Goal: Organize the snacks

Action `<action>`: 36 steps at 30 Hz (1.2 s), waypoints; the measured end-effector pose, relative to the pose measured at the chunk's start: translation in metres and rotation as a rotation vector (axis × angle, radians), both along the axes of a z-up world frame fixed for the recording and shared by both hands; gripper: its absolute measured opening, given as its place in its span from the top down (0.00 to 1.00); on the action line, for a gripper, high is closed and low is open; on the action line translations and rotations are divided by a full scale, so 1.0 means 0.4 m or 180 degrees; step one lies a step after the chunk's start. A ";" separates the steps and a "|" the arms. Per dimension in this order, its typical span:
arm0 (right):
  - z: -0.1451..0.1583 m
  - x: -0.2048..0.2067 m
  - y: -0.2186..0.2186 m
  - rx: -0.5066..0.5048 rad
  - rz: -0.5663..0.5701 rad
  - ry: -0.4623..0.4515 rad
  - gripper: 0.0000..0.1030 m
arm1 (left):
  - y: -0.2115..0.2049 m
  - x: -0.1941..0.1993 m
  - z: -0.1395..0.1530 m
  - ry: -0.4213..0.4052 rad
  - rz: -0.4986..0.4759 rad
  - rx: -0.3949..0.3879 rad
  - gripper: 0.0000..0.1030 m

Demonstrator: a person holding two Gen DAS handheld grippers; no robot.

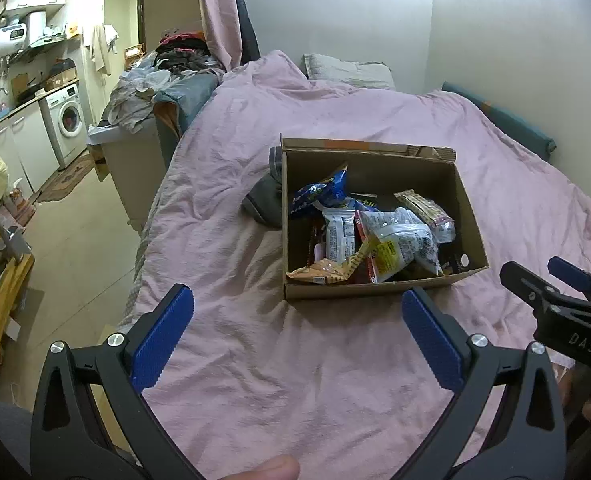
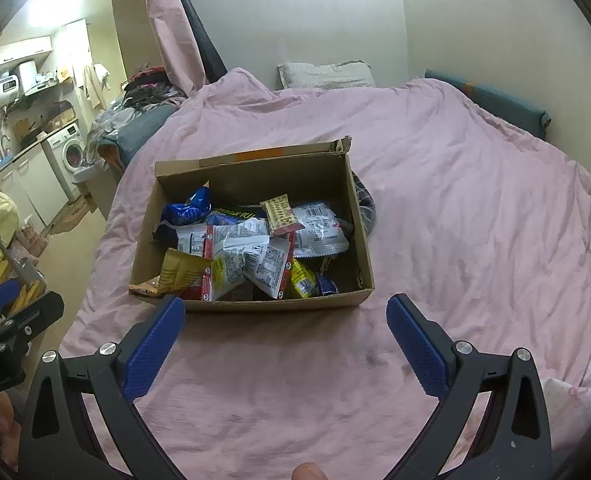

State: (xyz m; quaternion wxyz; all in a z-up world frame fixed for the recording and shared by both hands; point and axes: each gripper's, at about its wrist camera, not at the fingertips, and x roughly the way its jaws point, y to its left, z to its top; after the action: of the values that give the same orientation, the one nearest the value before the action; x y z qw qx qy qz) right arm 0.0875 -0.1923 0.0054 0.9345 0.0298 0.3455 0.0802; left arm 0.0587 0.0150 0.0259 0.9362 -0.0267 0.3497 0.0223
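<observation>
An open cardboard box [image 1: 375, 288] [image 2: 255, 172] sits on a pink bedcover and holds several snack packets: a blue bag [image 1: 323, 194] [image 2: 187, 210], white printed pouches [image 1: 403, 240] [image 2: 319, 228], and a tan wafer bar [image 1: 423, 206] [image 2: 281, 210]. My left gripper [image 1: 297, 308] hangs open just in front of the box's near wall, nothing between its blue pads. My right gripper [image 2: 285, 316] is also open wide, short of the same near wall, empty. Each gripper shows at the edge of the other's view.
Dark grey cloth [image 1: 265, 200] [image 2: 365, 204] lies against one side of the box. A pillow [image 1: 347, 72] rests at the head of the bed by the wall. Left of the bed are a clothes-heaped cabinet [image 1: 143, 120], a washing machine [image 1: 65, 120] and floor.
</observation>
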 end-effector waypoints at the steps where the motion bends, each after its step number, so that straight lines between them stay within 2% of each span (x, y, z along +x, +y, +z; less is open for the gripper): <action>1: 0.000 -0.001 0.001 -0.0009 0.0001 -0.0003 0.00 | -0.001 -0.001 0.000 -0.0003 -0.0004 -0.0002 0.00; 36: 0.006 -0.001 0.002 -0.0048 0.0007 -0.0031 0.00 | 0.018 -0.004 0.004 0.0013 0.0118 -0.0048 0.00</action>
State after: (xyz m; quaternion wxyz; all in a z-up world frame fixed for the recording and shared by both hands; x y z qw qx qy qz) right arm 0.0872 -0.1916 0.0078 0.9363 0.0220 0.3415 0.0787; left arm 0.0573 0.0223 0.0274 0.9347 -0.0402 0.3512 0.0371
